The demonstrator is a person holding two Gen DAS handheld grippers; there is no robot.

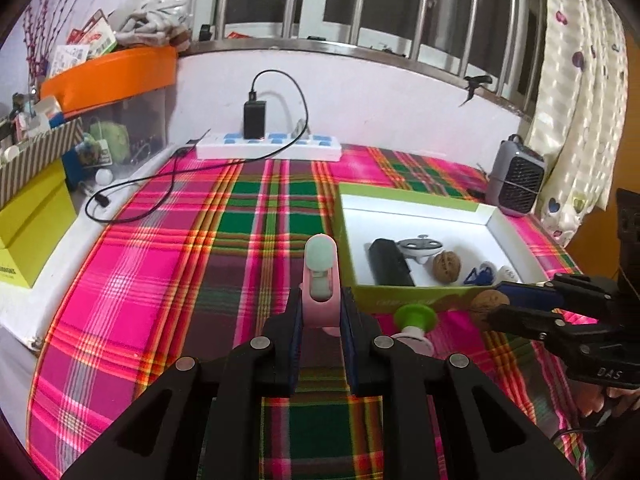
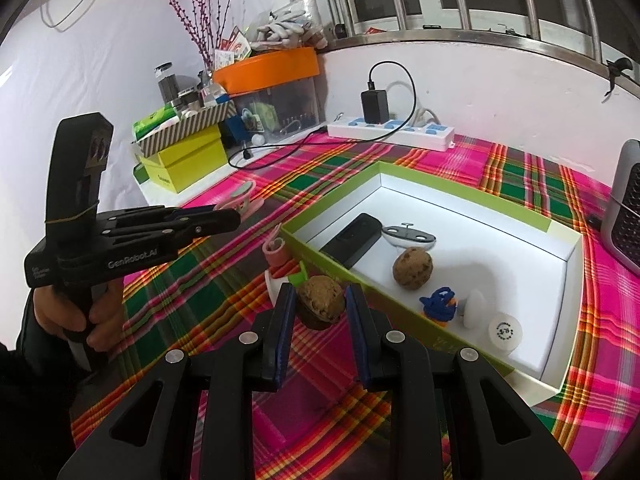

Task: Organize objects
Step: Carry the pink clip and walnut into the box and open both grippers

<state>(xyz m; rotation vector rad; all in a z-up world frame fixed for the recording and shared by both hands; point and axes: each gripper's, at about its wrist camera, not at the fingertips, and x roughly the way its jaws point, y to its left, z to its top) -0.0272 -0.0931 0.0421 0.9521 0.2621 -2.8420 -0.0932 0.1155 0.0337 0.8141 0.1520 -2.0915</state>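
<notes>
My left gripper (image 1: 320, 304) is shut on a pink clip with a pale green pad (image 1: 320, 268), lifted over the plaid cloth; the same gripper (image 2: 236, 216) shows at the left of the right wrist view with the pink clip (image 2: 242, 196) at its tip. A walnut (image 2: 321, 302) is gripped by my right gripper (image 2: 321, 308), just outside the near wall of the green box (image 2: 320, 252). From the left wrist view, that walnut (image 1: 489, 303) and right gripper (image 1: 500, 306) sit by the green box (image 1: 400, 294). Inside lie a second walnut (image 2: 413, 268), a black case (image 2: 352, 238) and several small items.
A green-and-white suction piece (image 1: 414, 320) and a pink clip (image 2: 275, 250) lie on the cloth beside the box. A power strip (image 1: 268, 148) with charger and cable runs along the back wall. Yellow boxes (image 1: 32, 220) stack at the left, a grey fan (image 1: 516, 178) at the right.
</notes>
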